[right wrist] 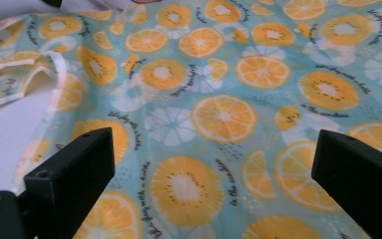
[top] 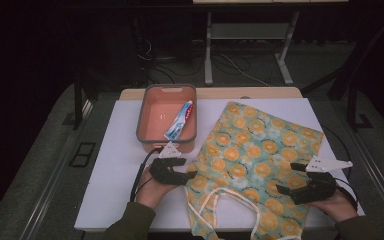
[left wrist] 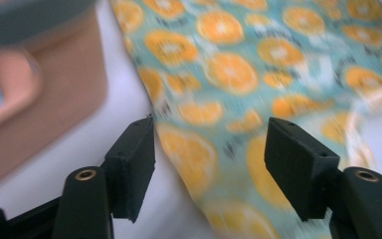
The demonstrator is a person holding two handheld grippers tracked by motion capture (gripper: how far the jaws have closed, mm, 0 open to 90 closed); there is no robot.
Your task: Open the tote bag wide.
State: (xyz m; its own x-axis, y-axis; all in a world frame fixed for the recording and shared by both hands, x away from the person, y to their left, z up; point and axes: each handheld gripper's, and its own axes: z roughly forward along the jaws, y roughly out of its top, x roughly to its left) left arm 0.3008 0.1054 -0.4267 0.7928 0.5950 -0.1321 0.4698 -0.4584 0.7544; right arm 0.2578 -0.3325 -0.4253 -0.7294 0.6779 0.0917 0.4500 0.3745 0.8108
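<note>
Your left gripper [top: 180, 170] sits at the left edge of the orange-print tote bag [top: 260, 150], jaws apart and gripping nothing. Your right gripper [top: 292, 180] rests over the bag's right side, jaws spread wide. The bag lies flat on the table [top: 115, 165], just beside the pink bin [top: 150, 135] holding a toothpaste tube [top: 180, 120].

Quick count: 1 bag [top: 252, 150] w/ orange-slice print & 2 pale handles, 1 pink bin [top: 166, 118], 1 toothpaste tube [top: 179, 121] in it, 2 grippers – left [top: 187, 168], right [top: 286, 178] – 2 fingers ea, 1 white bench [top: 115, 175].
</note>
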